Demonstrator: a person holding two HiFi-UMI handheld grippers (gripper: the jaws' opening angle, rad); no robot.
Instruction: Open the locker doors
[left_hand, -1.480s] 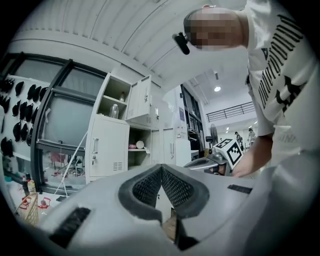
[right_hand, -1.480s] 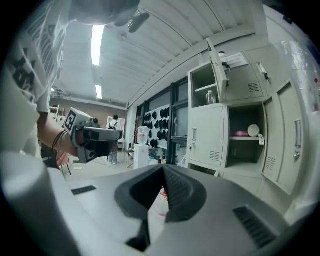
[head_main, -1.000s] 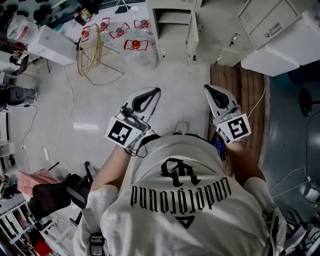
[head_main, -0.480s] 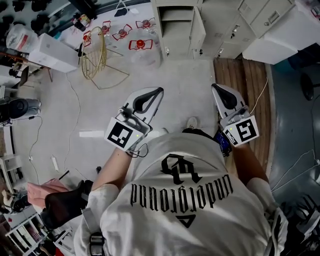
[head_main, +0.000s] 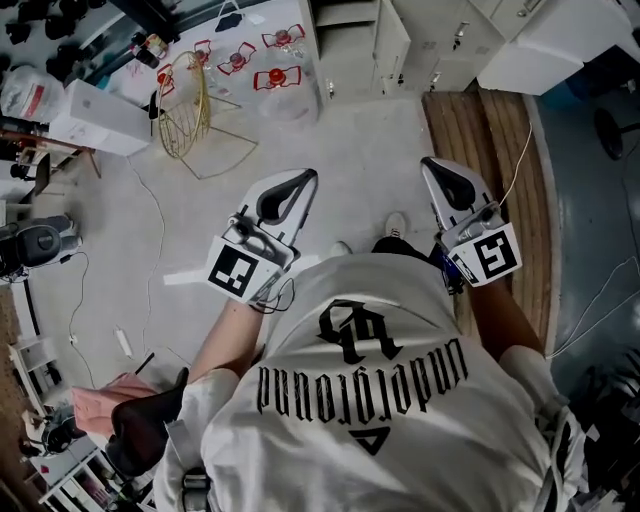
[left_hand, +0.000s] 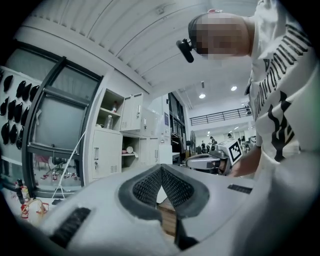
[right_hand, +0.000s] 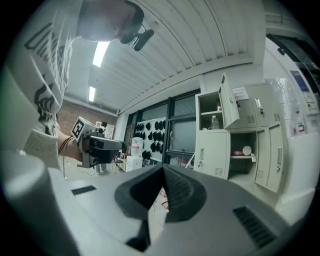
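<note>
The grey lockers (head_main: 400, 40) stand at the top edge of the head view, beyond a stretch of floor. In the left gripper view the lockers (left_hand: 120, 145) show an open upper compartment with a bottle, a closed lower door (left_hand: 102, 152) and another open shelf. The right gripper view shows an upper door (right_hand: 227, 100) swung open and a closed door (right_hand: 212, 152) under it. My left gripper (head_main: 300, 180) and right gripper (head_main: 432, 165) are held level in front of the person. Both are shut on nothing and well short of the lockers.
A gold wire basket (head_main: 185, 100), red-and-white items (head_main: 272, 80) and a white box (head_main: 95, 115) lie on the floor at the left. A wooden strip (head_main: 490, 150) runs along the right. A black chair (head_main: 140, 425) and pink cloth (head_main: 95, 405) sit at lower left.
Both grippers have travelled across the floor with the person, still shut. In the head view the lockers have slid to the top edge and the floor clutter at lower left has dropped lower.
</note>
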